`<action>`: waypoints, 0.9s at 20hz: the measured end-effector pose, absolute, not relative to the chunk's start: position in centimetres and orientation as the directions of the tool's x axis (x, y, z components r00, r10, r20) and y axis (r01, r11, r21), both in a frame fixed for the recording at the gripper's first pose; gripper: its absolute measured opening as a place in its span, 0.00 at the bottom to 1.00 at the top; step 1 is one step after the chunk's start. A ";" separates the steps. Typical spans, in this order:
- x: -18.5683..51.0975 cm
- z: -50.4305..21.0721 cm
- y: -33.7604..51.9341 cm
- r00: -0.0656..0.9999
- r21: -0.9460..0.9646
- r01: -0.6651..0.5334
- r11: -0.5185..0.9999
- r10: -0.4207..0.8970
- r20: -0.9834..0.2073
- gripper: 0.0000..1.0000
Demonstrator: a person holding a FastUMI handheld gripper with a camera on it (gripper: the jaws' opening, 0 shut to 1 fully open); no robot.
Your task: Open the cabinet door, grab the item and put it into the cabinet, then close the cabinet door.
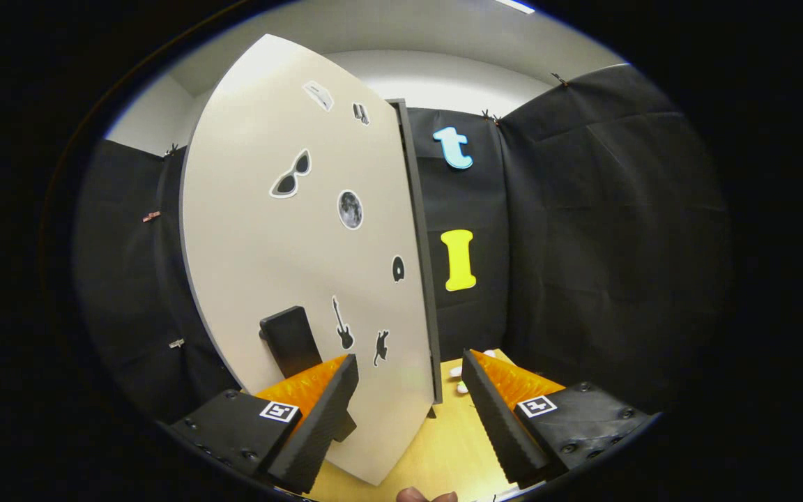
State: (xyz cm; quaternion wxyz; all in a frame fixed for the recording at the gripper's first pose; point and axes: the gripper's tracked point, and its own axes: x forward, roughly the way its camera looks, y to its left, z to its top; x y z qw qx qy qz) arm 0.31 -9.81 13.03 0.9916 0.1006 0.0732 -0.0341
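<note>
The cabinet door [283, 265] is a pale panel with several small stickers, standing close ahead and to the left of my fingers. Its dark handle [291, 341] juts out just beyond my left finger [318, 418], which partly covers its lower end. My gripper [408, 380] is open, with the door's lower right part and bare table between the fingers. The door's dark edge [421, 265] runs down to the table. Small white items [461, 380] lie on the table beyond the right finger [499, 411], too small to identify.
The wooden table [443, 446] lies under the fingers. Black cloth walls [597, 244] close the booth behind and to the right. A fingertip of a person's hand [424, 496] shows just below the fingers.
</note>
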 end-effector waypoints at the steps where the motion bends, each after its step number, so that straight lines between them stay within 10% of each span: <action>1: 0.5 13.0 -8.9 0.988 0.194 0.072 0.978 -0.043 -0.149 0.98; 18: -0.1 12.8 -4.2 0.988 0.194 -0.060 0.979 0.086 -0.129 0.98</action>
